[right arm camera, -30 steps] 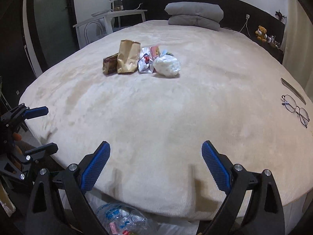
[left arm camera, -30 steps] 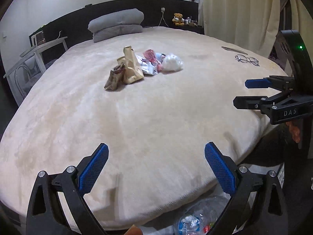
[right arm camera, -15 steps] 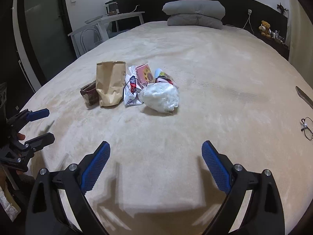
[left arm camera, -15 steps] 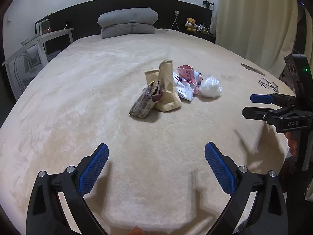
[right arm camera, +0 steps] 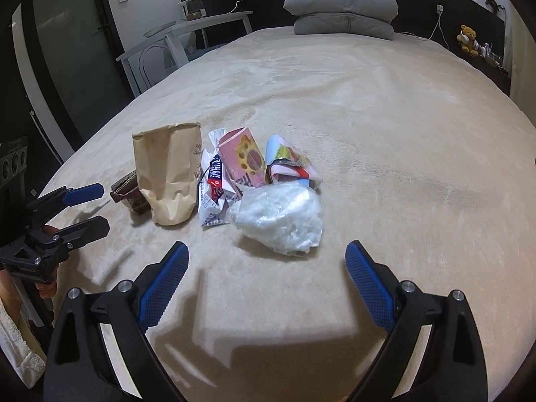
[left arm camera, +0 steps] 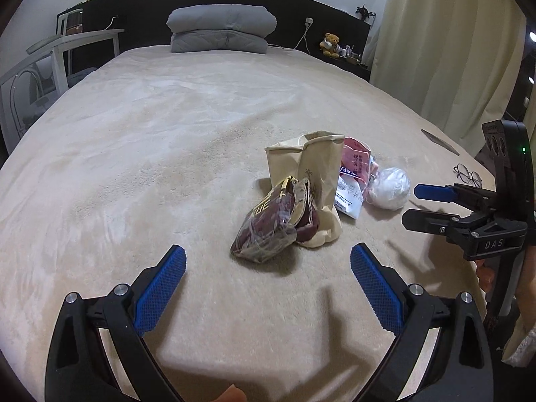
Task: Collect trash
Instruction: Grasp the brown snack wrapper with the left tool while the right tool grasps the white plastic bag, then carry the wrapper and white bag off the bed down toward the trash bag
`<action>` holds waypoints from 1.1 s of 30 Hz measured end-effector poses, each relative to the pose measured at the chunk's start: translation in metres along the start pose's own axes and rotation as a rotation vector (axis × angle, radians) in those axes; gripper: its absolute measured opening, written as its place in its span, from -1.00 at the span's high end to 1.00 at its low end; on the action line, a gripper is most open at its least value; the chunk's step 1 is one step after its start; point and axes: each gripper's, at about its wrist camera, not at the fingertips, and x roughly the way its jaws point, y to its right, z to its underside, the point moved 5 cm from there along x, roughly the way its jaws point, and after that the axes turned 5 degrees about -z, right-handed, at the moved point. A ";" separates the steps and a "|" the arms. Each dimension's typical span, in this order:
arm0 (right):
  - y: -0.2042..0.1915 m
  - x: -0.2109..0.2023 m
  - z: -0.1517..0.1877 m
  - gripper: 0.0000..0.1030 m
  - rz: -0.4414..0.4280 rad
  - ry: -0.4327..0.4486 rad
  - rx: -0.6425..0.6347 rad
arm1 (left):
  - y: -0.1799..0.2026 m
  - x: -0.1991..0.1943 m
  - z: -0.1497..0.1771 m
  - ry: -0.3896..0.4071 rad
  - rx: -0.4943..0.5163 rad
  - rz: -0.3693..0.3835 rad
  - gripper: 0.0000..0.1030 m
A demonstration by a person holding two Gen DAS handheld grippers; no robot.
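Wide bed covered in a plush beige blanket [left arm camera: 140, 154], seen from two handheld grippers hovering above its near end. Small cluster of trash near the middle of the blanket: dark maroon crinkled plastic snack wrapper [left arm camera: 266, 226] lying closest in the left view, leaning against a tan paper bag [left arm camera: 318, 181] standing upright with its top open. Just beside the bag, a white printed plastic packet [right arm camera: 214, 187], a pink packet with a cookie picture [right arm camera: 243, 157], and a colourful folded wrapper [right arm camera: 288, 160], all touching or overlapping. In front of these, a crumpled clear plastic bag holding white tissue [right arm camera: 281, 216], nearest the right gripper.

Left gripper [left arm camera: 268, 284], black frame with blue textured pads, fingers spread wide, holding nothing, aimed at the maroon wrapper. Right gripper [right arm camera: 266, 274], same build, fingers likewise spread wide and empty, pointed at the clear plastic bag. Each gripper visible at the edge of the other's view, gripped by a hand.

Farther off: folded grey quilts [left arm camera: 221, 31] stacked at the black headboard, a pair of thin-framed glasses [left arm camera: 467, 174] near the blanket's right edge, a small teddy bear [left arm camera: 330, 44] on the side shelf, cream curtains [left arm camera: 445, 43].
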 end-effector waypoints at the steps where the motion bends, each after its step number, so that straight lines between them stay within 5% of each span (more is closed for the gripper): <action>1: 0.001 0.002 -0.002 -0.81 -0.004 -0.002 0.000 | 0.000 0.003 -0.002 -0.001 0.000 0.001 -0.86; 5: 0.006 0.005 -0.007 -0.80 -0.010 -0.005 0.006 | 0.000 0.013 -0.011 -0.003 -0.008 0.032 -0.77; 7: 0.009 0.006 -0.008 -0.76 -0.026 -0.008 0.020 | 0.002 0.016 -0.015 -0.001 -0.012 0.047 -0.50; 10: 0.012 0.011 -0.011 -0.57 -0.057 -0.018 0.043 | 0.007 0.019 -0.017 -0.006 0.007 0.068 0.02; 12: 0.012 0.013 -0.013 -0.21 -0.060 -0.022 0.044 | 0.009 0.019 -0.020 -0.006 0.019 0.070 0.13; 33: -0.005 -0.021 0.003 -0.08 -0.030 0.037 0.024 | 0.014 -0.034 0.006 0.028 0.002 0.027 0.43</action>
